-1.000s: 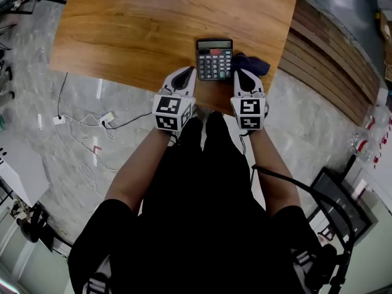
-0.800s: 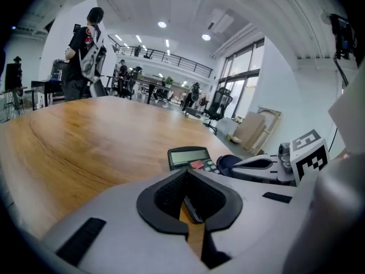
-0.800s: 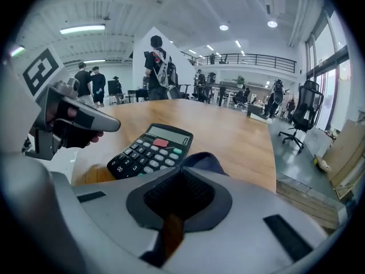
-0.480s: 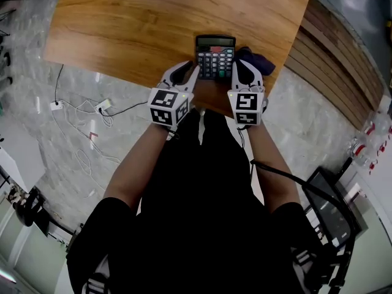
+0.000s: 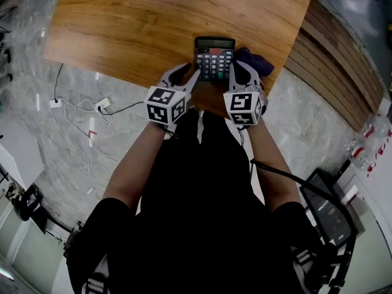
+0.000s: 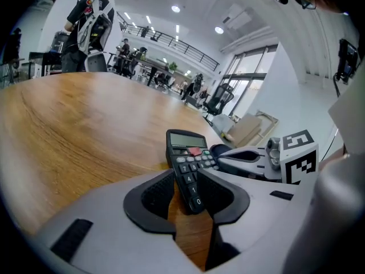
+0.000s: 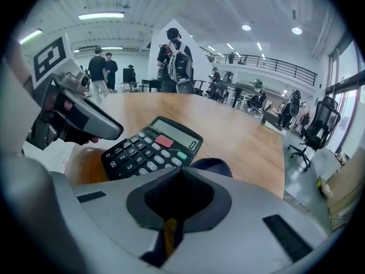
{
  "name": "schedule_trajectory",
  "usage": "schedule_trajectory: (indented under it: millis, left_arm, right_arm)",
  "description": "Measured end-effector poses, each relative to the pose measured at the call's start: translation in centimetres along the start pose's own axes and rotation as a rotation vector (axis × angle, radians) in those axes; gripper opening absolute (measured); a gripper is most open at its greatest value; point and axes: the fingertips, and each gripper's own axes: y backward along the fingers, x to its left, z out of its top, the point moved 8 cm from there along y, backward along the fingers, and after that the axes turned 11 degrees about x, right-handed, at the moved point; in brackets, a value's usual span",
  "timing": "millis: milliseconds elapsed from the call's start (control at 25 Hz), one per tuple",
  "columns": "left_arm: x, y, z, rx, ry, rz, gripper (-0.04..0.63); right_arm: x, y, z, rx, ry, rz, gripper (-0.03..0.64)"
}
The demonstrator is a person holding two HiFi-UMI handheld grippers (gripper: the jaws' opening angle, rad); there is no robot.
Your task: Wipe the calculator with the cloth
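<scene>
Wooden table (image 5: 153, 23) takes up the far half of your head view, w/ grey floor (image 5: 67, 90) at left and near. Both your arms reach to its near edge, right of centre. Your left gripper (image 6: 187, 188) has its jaws wide apart, and they've just been opening. The near left corner of the black desk calculator (image 5: 214, 57) lies btwn them, w/ bare wood showing btwn it and the left pad, so it's not squeezed. Your right gripper (image 7: 181, 178) sits just right of the calculator, jaws closed tight together. Calculator lies flat at the table's near edge, btwn the two grippers, display at the far end, keys toward you, red key near the display. Dark blue cloth (image 5: 256, 60) is bunched on the table just right of the calculator, right at the right gripper's tips; can't tell if a fold is pinched.
</scene>
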Motion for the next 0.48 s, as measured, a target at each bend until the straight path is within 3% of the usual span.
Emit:
schedule_trajectory:
  millis: [200, 480]
  left_arm:
    - [0.35, 0.49, 0.20, 0.019, 0.031, -0.046, 0.123]
    - [0.99, 0.68, 0.26, 0.055, 0.027, -0.059, 0.126]
  right_arm:
    - [-0.11, -0.16, -0.92, 0.033, -0.001, -0.007, 0.015]
    - [0.29, 0.72, -0.17, -0.078, -0.074, 0.004, 0.015]
